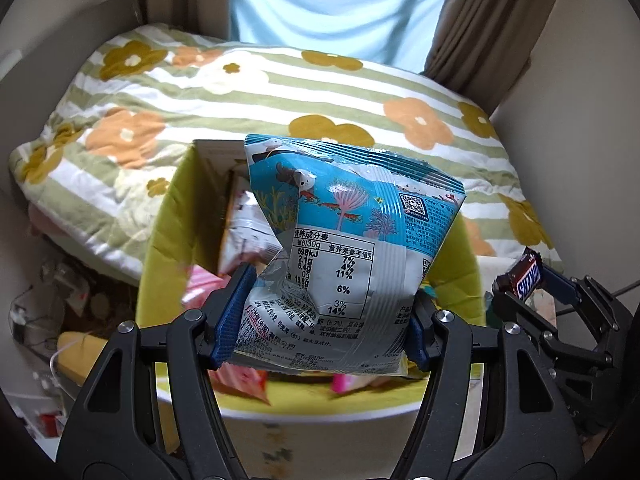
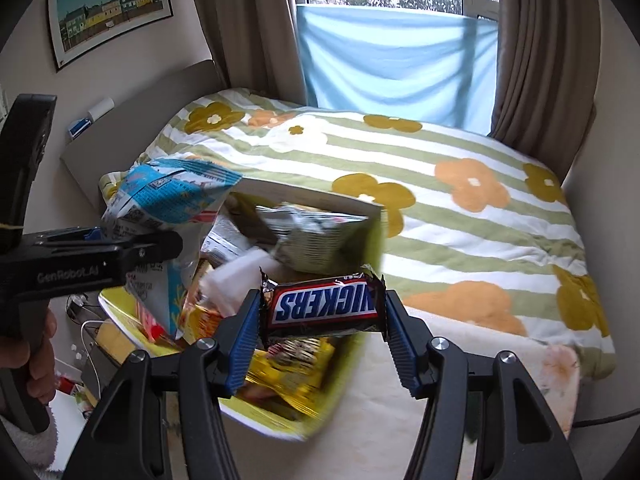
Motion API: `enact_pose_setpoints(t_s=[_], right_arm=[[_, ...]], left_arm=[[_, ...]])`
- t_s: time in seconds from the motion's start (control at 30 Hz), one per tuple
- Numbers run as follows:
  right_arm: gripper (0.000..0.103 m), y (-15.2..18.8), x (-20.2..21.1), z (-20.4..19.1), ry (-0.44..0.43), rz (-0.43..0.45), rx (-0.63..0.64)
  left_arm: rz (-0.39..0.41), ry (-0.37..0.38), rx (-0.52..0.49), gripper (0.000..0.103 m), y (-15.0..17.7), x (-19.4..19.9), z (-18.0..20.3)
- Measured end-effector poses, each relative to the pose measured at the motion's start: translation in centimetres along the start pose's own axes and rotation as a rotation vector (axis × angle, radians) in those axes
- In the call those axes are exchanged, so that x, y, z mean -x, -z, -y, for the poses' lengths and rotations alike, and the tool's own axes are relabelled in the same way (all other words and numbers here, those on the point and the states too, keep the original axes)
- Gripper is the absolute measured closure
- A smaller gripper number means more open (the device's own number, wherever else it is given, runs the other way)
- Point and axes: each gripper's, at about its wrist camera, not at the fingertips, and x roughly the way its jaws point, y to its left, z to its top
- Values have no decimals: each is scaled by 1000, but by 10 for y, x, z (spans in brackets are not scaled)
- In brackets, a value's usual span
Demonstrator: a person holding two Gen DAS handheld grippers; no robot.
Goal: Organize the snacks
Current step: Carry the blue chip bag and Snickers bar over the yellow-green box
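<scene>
My left gripper [image 1: 326, 320] is shut on a blue-and-silver snack bag [image 1: 348, 240], held upright above an open yellow-green box [image 1: 168, 240] full of snack packets. The same bag shows in the right wrist view [image 2: 168, 208], with the left gripper [image 2: 120, 256] at the left. My right gripper [image 2: 322, 320] is shut on a Snickers bar [image 2: 324, 306], held crosswise over the box's right side [image 2: 360, 248]. In the left wrist view the right gripper [image 1: 560, 292] and the Snickers bar [image 1: 528, 276] are at the far right, beside the box.
The box sits on a bed with a striped flowered quilt [image 2: 460, 208]. Curtains [image 2: 540, 60] and a blue cloth [image 2: 392, 60] hang at the window behind. Clutter and cables lie on the floor [image 1: 60, 300] left of the bed. A headboard [image 2: 140, 112] stands at the left.
</scene>
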Motion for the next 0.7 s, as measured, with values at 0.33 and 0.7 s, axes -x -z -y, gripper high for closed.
enact_pose_setpoints(t_s=[0.33,0.7], right_arm=[[48,-2,-35,-30,59,-54,-83],[48,6,-49,-31,61,-89,-84]], left_arm=[[-71,30,-106,14,-38,-46,-21],[-78,12,-32,0,-16,-39,-60]])
